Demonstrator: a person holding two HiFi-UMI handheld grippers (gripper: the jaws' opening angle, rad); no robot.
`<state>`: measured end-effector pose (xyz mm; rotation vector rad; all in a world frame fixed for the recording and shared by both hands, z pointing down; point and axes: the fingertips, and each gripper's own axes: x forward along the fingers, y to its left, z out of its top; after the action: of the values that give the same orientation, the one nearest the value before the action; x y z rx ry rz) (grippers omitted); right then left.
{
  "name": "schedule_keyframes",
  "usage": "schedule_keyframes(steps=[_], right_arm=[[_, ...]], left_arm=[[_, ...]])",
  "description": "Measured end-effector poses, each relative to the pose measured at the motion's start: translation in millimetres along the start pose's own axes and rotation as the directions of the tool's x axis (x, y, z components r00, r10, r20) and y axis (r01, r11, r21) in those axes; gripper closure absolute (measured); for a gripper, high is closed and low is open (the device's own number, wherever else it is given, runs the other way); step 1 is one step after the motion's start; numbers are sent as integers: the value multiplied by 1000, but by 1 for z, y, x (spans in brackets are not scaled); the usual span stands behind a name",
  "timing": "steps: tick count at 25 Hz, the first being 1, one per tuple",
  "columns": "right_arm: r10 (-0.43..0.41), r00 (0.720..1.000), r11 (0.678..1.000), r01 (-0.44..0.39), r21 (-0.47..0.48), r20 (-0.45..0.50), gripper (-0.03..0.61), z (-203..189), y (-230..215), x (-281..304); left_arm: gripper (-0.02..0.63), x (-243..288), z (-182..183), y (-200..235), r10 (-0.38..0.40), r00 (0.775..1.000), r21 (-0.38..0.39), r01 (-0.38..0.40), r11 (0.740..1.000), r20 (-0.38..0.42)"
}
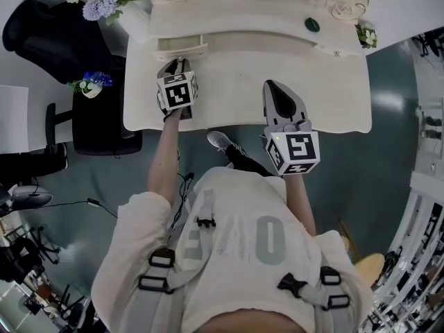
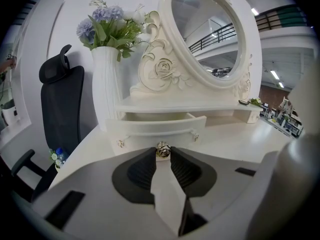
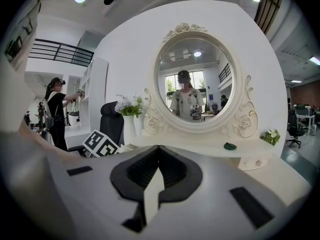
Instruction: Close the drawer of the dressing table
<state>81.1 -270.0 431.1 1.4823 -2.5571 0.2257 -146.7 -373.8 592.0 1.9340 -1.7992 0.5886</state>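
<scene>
The white dressing table (image 1: pixel 333 109) carries a small drawer (image 2: pixel 157 125) under its mirror shelf, at the left. The drawer stands pulled out, with its inside showing behind the curved front. In the head view the drawer (image 1: pixel 182 46) lies just beyond my left gripper (image 1: pixel 180 62). My left gripper (image 2: pixel 162 152) is shut on the drawer's small metal middle knob (image 2: pixel 162 149). My right gripper (image 1: pixel 272 84) hovers over the tabletop to the right. Seen in its own view, my right gripper (image 3: pixel 157 148) has its tips together with nothing between them.
A white vase of flowers (image 2: pixel 107 29) stands left of the drawer, and a black office chair (image 2: pixel 62 109) beyond the table's left edge. A small green object (image 3: pixel 230 146) lies on the shelf under the oval mirror (image 3: pixel 192 79). A person (image 3: pixel 56 109) stands far left.
</scene>
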Motion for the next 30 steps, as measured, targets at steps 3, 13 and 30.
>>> schedule_keyframes(steps=[3, 13, 30], right_arm=[[-5, 1000, 1000, 5, 2, -7, 572, -3, -2, 0], [-12, 1000, 1000, 12, 7, -27, 572, -7, -8, 9], [-32, 997, 999, 34, 32, -66, 572, -19, -24, 22]], left_arm=[[512, 4, 4, 1, 3, 1000, 4, -3, 1000, 0], [512, 19, 8, 5, 5, 1000, 5, -5, 1000, -5], [512, 41, 16, 9, 18, 1000, 2, -18, 1000, -2]])
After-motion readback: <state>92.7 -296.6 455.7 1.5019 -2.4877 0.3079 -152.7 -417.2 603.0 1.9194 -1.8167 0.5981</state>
